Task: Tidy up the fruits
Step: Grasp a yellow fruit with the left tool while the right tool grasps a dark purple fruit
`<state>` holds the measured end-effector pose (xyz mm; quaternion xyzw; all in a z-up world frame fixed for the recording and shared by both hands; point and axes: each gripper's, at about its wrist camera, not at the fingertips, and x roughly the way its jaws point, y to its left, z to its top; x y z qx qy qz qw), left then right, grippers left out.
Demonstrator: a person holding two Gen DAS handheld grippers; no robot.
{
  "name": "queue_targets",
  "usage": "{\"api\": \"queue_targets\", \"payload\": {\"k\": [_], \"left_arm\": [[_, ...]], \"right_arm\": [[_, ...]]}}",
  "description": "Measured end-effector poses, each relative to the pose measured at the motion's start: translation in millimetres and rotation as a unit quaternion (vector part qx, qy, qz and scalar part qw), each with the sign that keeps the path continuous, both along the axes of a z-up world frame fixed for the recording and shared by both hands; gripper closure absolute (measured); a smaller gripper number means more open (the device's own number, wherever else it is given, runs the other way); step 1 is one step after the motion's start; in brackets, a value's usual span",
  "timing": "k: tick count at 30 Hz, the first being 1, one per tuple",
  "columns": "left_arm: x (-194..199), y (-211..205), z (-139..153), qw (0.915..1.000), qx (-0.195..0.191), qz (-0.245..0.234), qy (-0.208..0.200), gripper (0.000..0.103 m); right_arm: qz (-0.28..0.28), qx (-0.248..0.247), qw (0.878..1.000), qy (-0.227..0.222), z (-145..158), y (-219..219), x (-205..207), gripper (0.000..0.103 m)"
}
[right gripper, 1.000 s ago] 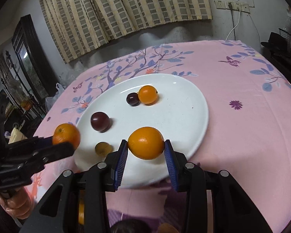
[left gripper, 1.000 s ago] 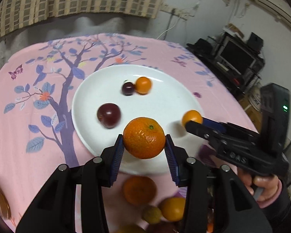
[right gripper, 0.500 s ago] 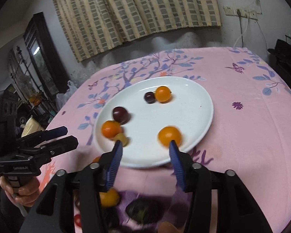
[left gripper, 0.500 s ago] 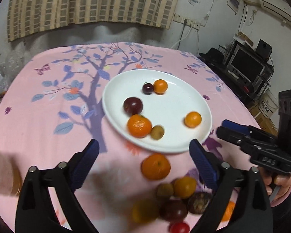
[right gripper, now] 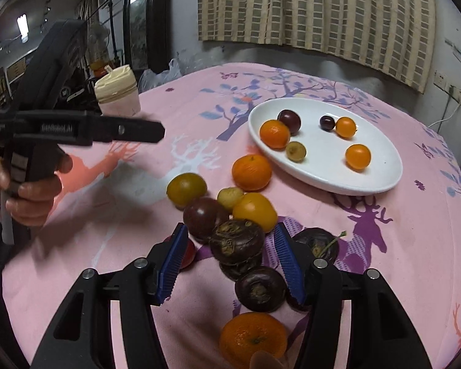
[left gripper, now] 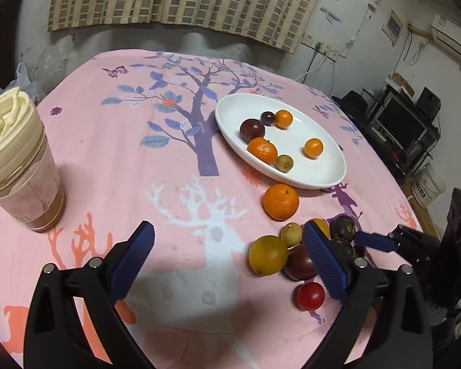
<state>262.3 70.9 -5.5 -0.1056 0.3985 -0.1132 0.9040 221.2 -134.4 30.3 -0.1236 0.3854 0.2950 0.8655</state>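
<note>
A white plate (left gripper: 322, 172) (right gripper: 378, 166) holds a mandarin (left gripper: 262, 150), two small oranges, two dark plums and a small yellow-green fruit. Loose fruit lies in a pile (left gripper: 292, 246) on the pink cloth near the plate. My left gripper (left gripper: 227, 240) (right gripper: 123, 129) stands wide open over bare cloth, left of the pile, with nothing between its fingers. My right gripper (right gripper: 230, 236) hovers over the pile, its jaws opening. A dark mangosteen (right gripper: 236, 241) sits between its pads, which do not press on it. Its blue tip (left gripper: 372, 241) shows at the pile's right.
A lidded cup (left gripper: 21, 166) (right gripper: 116, 95) stands at the left of the table. A loose mandarin (left gripper: 280, 201) (right gripper: 251, 172) lies just in front of the plate. A hand (right gripper: 24, 190) holds the left gripper. Shelves with electronics stand beyond the table's right edge.
Both grippers let go of their oranges, which now lie on the plate. Both pulled back from the plate to the loose pile, the left opening wide, the right partly.
</note>
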Motion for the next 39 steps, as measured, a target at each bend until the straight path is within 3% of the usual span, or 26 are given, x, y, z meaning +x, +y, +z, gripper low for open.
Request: {"api": "queue_targets", "payload": {"k": [3, 10, 14, 17, 18, 20, 22, 27, 33, 39], "left_arm": [[-1.0, 0.1, 1.2, 1.0000, -0.001, -0.002, -0.001, 0.008], [-0.3, -4.5, 1.7, 0.9999, 0.007, -0.008, -0.001, 0.008], [1.2, -7.1, -1.9, 0.9997, 0.017, -0.015, 0.004, 0.008], [0.9, -19.5, -9.5, 0.9962, 0.045, -0.074, 0.010, 0.008], [-0.6, -24.5, -11.5, 0.9946, 0.059, -0.085, 0.006, 0.011], [-4.2, -37.6, -18.0, 0.9898, 0.093, -0.108, 0.000, 0.029], [-4.4, -44.3, -24.3, 0.9866, 0.091, -0.135, 0.011, 0.046], [-7.2, -52.4, -32.3, 0.9826, 0.099, -0.157, 0.011, 0.048], [-0.9, -58.9, -42.1, 0.9823, 0.113, -0.149, 0.010, 0.055], [4.5, -61.0, -44.7, 0.9847, 0.098, -0.144, 0.002, 0.060]], "right_arm": [[0.000, -0.008, 1.000, 0.003, -5.7, -0.4, -0.6, 0.045], [-0.006, -0.023, 1.000, 0.008, -15.2, 1.9, 3.5, 0.061], [-0.018, 0.015, 1.000, 0.015, -6.4, -7.4, 7.8, 0.061], [-0.036, 0.047, 0.998, 0.017, 2.3, -19.2, 10.3, 0.061], [-0.040, 0.052, 0.998, 0.019, 3.6, -21.9, 11.1, 0.061], [-0.046, 0.063, 0.997, 0.023, 4.9, -27.0, 12.0, 0.061], [-0.048, 0.074, 0.996, 0.031, 4.9, -29.7, 13.0, 0.061], [-0.051, 0.084, 0.995, 0.032, 7.8, -32.8, 12.0, 0.061], [-0.054, 0.083, 0.995, 0.033, 7.2, -33.2, 11.5, 0.061], [-0.054, 0.083, 0.995, 0.031, 7.5, -32.6, 11.5, 0.061]]}}
